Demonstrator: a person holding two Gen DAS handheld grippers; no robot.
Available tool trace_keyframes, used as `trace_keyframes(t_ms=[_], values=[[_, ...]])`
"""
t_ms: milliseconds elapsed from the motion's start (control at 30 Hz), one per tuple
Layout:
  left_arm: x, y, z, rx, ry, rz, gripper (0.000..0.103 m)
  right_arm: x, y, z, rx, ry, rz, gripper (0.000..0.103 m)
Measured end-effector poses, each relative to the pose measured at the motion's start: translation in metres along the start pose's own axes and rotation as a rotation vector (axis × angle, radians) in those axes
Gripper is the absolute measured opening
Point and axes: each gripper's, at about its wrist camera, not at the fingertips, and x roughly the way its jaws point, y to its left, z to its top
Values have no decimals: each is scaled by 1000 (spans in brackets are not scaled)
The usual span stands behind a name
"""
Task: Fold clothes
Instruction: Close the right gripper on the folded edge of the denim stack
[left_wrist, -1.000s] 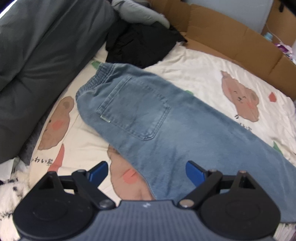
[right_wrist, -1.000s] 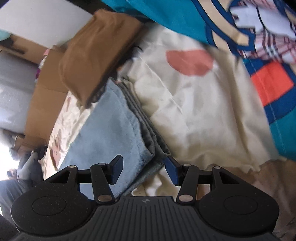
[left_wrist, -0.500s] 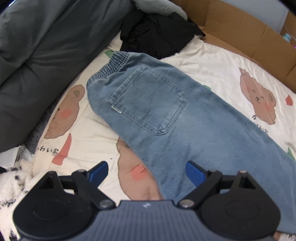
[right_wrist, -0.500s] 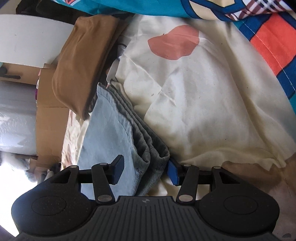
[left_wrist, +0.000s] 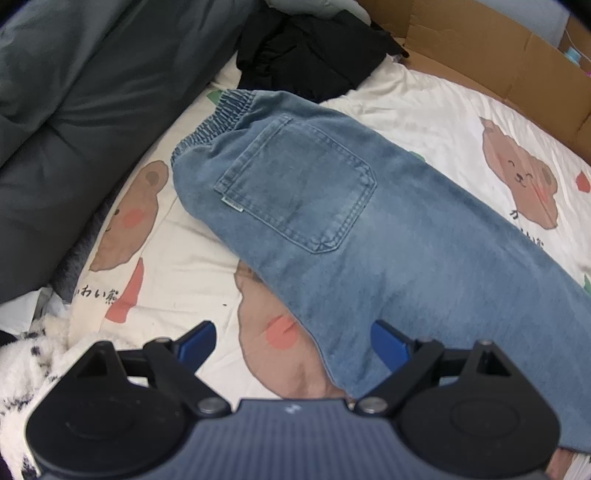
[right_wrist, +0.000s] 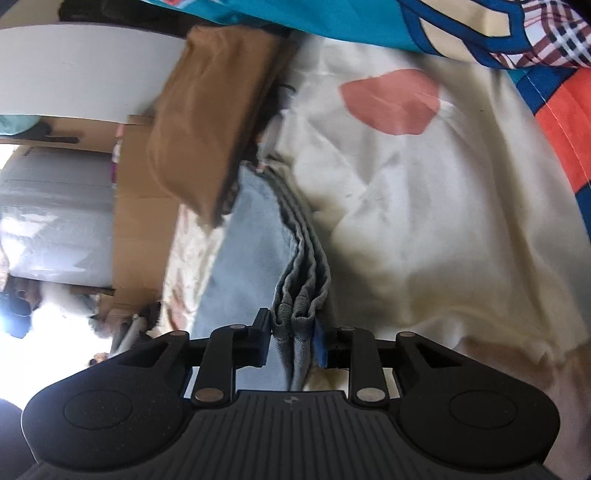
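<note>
The right gripper (right_wrist: 291, 341) has just been closing on the jeans (right_wrist: 301, 295) hem at 6 o'clock; squeeze every layer. The left gripper (left_wrist: 291, 341) gapes wide.

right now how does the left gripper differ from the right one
The left gripper has its jaws spread wide with nothing between them; the right gripper has just been closing its jaws, and they now pinch the stacked hem of the jeans.
The left gripper hangs above the seat of the jeans and the bear-print sheet; the right gripper sits down at the cloth's edge.
Both have black bodies with blue pads.
</note>
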Motion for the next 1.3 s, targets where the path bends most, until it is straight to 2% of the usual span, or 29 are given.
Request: trace_keyframes(t_ms=[33, 367, 567, 767, 967, 1100, 1233, 1300], values=[[0, -1, 0, 8, 1, 3, 92, 4, -4, 3, 9, 18, -5, 37], [-4, -5, -4, 62, 12, 27, 92, 40, -11, 32, -4, 160, 32, 38], [0, -5, -6, 59, 25, 18, 92, 34, 2, 43, -25, 238, 156, 38], [3, -12, -8, 94, 41, 21, 92, 47, 5, 54, -37, 235, 85, 37], [1, -13, -7, 93, 37, 18, 92, 58, 15, 65, -73, 257, 56, 37], [3, -10, -11, 94, 40, 27, 92, 44, 36, 73, -169, 275, 5, 38], [7, -5, -14, 77, 59, 23, 92, 23, 54, 64, -231, 269, 16, 46], [9, -6, -15, 84, 66, 28, 92, 18, 59, 58, -241, 268, 21, 46]])
